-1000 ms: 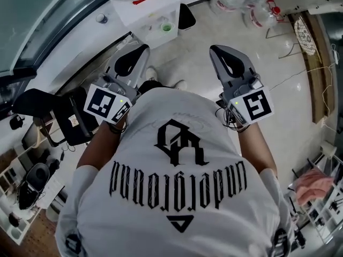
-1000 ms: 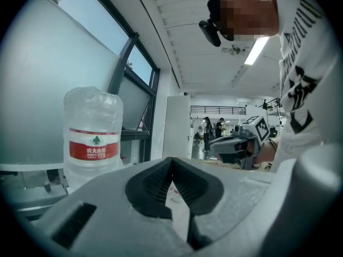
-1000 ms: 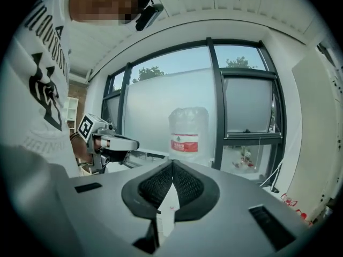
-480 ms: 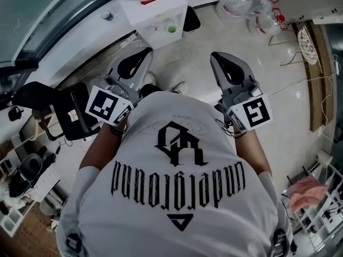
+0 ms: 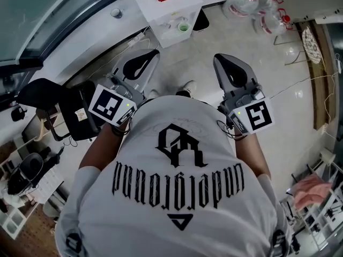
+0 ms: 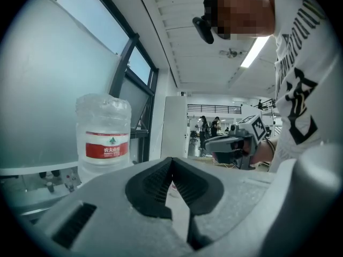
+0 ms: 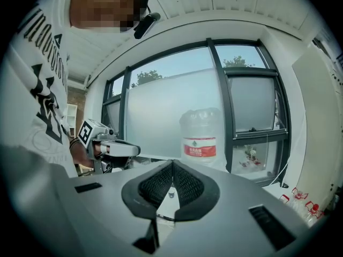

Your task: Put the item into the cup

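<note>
No item or cup can be told for certain. A small green-topped thing sits on a white water dispenser ahead. My left gripper is held out in front of the person's chest, shut and empty; its pads meet at the tip. My right gripper is level beside it, also shut with nothing between the pads. Each gripper shows in the other's view: the right gripper and the left gripper. A large water bottle with a red label stands on the dispenser, seen too as the water bottle.
A black chair stands to the left by a frosted window wall. Several bagged water jugs lie on the pale floor at the upper right. A cable trails across the floor. A rack is at the lower right.
Both grippers have moved forward with the person toward the white dispenser, which has slid lower and to the right in the head view. Both stay shut.
</note>
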